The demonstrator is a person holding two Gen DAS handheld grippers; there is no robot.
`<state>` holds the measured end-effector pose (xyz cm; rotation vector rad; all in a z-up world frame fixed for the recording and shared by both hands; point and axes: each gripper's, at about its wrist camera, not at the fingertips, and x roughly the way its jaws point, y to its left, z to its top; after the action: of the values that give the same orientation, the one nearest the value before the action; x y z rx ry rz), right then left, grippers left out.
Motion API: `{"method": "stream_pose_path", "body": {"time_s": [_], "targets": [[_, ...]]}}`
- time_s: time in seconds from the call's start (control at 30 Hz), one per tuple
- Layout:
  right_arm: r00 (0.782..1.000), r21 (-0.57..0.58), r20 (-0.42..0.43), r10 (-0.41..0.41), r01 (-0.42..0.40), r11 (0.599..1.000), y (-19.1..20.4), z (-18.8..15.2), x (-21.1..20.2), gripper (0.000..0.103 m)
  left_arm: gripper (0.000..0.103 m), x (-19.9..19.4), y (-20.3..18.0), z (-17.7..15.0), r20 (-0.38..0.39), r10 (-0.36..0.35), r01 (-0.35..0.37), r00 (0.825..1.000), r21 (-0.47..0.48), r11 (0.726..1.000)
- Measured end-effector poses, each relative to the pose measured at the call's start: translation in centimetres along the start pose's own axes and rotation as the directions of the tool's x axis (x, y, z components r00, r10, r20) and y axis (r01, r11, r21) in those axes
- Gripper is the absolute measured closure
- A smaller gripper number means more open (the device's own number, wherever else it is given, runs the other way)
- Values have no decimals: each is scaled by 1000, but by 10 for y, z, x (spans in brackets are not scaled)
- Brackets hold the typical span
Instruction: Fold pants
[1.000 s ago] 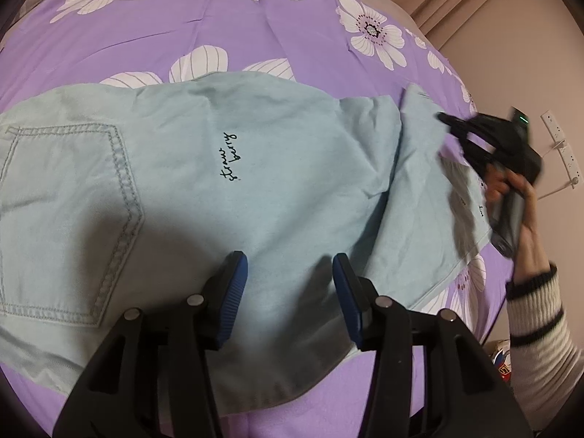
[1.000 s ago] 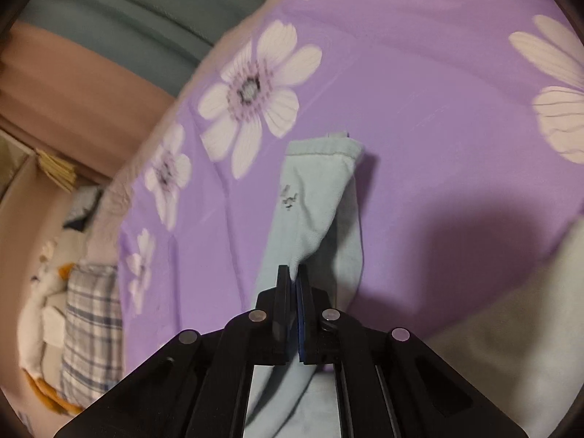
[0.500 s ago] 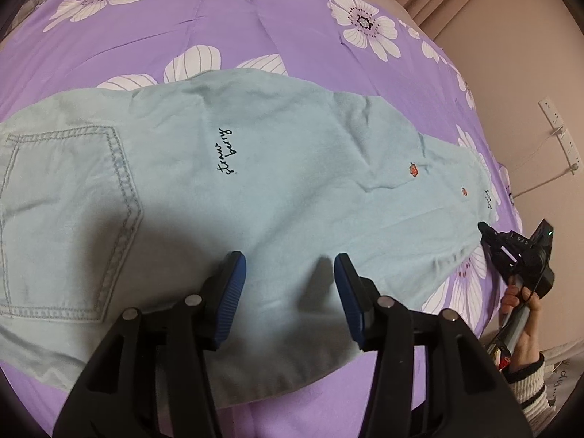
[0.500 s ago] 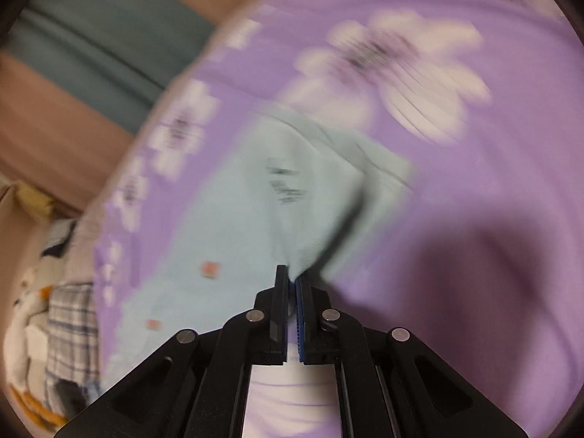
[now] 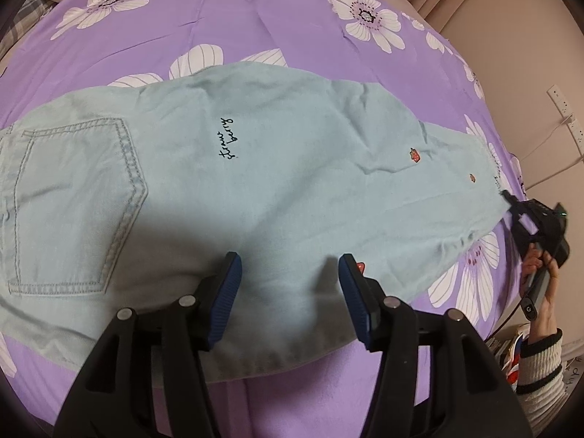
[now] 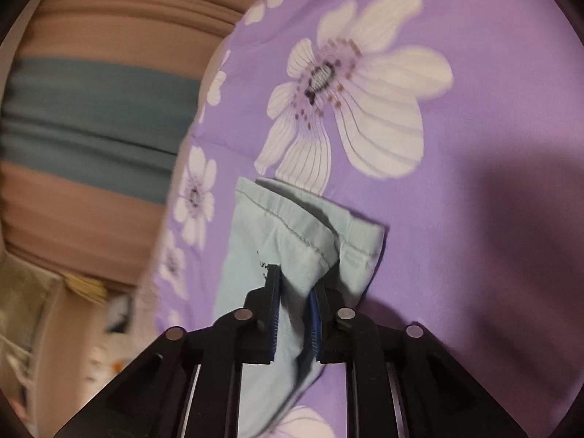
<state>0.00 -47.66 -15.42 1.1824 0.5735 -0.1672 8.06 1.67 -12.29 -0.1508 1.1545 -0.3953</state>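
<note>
Light blue pants (image 5: 255,168) lie stretched out flat on the purple flowered bedspread (image 5: 277,29), back pocket at the left, leg hem at the far right. My left gripper (image 5: 290,284) is open and hovers over the near edge of the pants. My right gripper (image 5: 507,197) is at the leg hem on the far right. In the right wrist view the right gripper (image 6: 295,292) has its jaws parted a little, with the hem cloth (image 6: 303,233) bunched between them.
The bed's right edge is close to a beige wall with a socket strip (image 5: 564,109). Curtains (image 6: 91,116) hang beyond the bed. A plaid pillow (image 5: 22,18) lies at the far left corner.
The right gripper pulled the folded-over leg out to the right and laid it straight. Its jaws, shut on the hem before, now stand slightly apart. The left gripper stayed put.
</note>
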Motion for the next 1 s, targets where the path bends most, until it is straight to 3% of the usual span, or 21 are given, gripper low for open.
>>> {"method": "stream_pose_path", "body": {"time_s": [0.13,0.3,0.4,0.47,0.5,0.57,0.63,0.7,0.77,0.83,0.9,1.0], "targets": [[997,-119,78,-2,12,993,20,5,-21,99,48,3,0,2,-2,5,-5,1000,2,1000],[981,-172,26,-190,192,966,8,4,4,99,47,3,1,1,8,4,-4,1000,9,1000],[979,-178,21,-201,201,963,2,5,5,99,47,-8,7,1,39,-23,24,999,-20,999],[969,-186,78,-233,244,952,6,7,-10,92,47,-25,14,-2,101,-34,38,994,-44,998],[959,-200,122,-256,276,940,12,5,-17,83,47,-34,20,-2,134,-38,47,990,-61,997],[929,-278,232,-289,348,895,31,-4,-34,79,47,-50,35,-4,183,-21,40,983,-101,994],[942,-385,245,-231,313,868,54,-20,-39,79,47,-62,53,-5,214,19,12,977,-141,990],[977,-518,133,-168,213,829,82,-47,-22,79,47,-73,73,-7,227,54,-9,972,-195,981],[989,-624,15,-147,124,771,106,-78,0,79,47,-82,94,-11,243,78,-14,967,-253,967],[985,-718,-113,-128,8,696,132,-123,27,79,47,-90,111,-17,259,99,-16,961,-305,952],[961,-788,-248,-123,-126,603,160,-177,58,79,49,-95,120,-22,265,112,-19,958,-328,944],[925,-832,-355,-134,-247,496,195,-243,92,82,52,-98,136,-31,275,156,-51,949,-355,934]]}}
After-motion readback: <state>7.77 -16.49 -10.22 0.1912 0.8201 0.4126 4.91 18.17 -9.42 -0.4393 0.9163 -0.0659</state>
